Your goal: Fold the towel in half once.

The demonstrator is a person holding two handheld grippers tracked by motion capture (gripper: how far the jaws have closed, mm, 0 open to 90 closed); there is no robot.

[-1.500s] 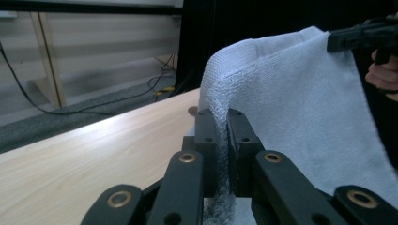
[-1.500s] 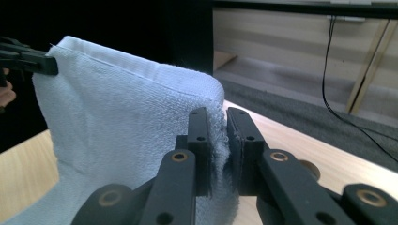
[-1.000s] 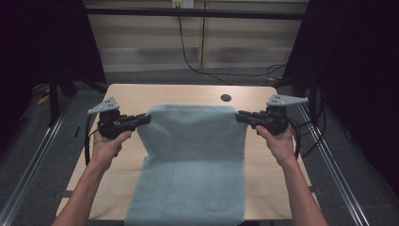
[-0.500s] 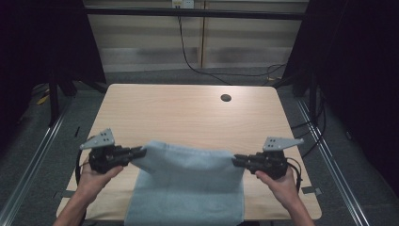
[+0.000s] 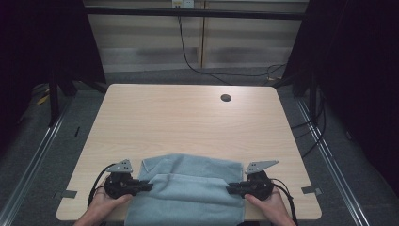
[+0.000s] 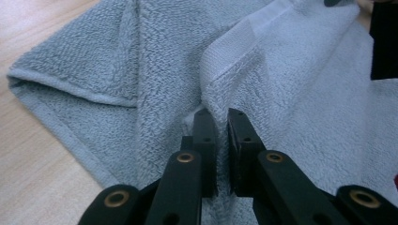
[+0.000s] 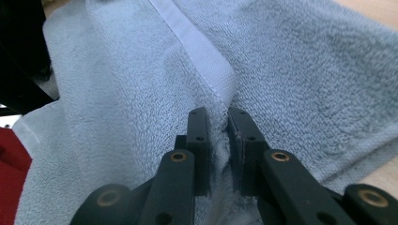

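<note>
Towel (image 5: 188, 188) lies folded once at the table's (image 5: 188, 122) near edge; left gripper (image 5: 143, 186) and right gripper (image 5: 231, 189) pinch its corners, release and further folds remaining.

In the high view, the bottom edge of the frame is cutting off the grey towel (image 5: 186, 193) at its near end, along with both of the person's forearms. The towel is covering the tabletop (image 5: 188, 122) near its front edge, and its upper fold is hiding the layer beneath. In the left gripper view, terry cloth is burying the tips of the fingers (image 6: 205, 136); in the right gripper view the same is happening to the fingers (image 7: 198, 136). A red shape (image 7: 11, 168) at lower left is lying half out of frame, too little to identify.
</note>
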